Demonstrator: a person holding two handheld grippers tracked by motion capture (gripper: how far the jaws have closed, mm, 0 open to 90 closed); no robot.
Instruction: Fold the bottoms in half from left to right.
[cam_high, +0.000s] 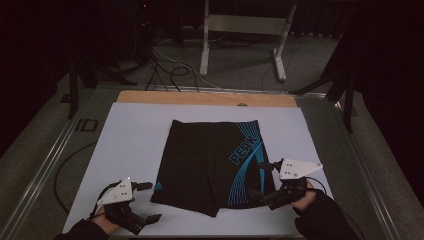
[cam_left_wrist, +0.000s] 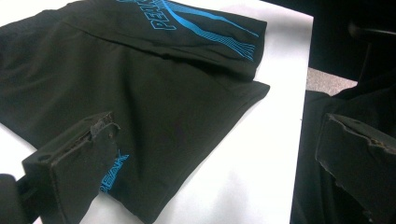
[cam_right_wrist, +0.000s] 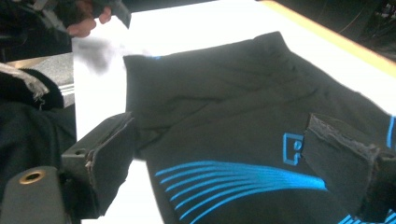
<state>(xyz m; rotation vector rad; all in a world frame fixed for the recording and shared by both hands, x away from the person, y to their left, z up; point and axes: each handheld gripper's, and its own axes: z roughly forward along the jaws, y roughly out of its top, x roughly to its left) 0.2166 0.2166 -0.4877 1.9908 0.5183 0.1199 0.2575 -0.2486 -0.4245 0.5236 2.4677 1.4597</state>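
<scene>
The black shorts lie flat in the middle of the white board. The cloth is smooth, with blue curved stripes at one side. The left gripper has its jaws spread, just beside the near left hem. The right gripper is also spread, over the striped edge. Bare white board lies on both sides of the shorts.
</scene>
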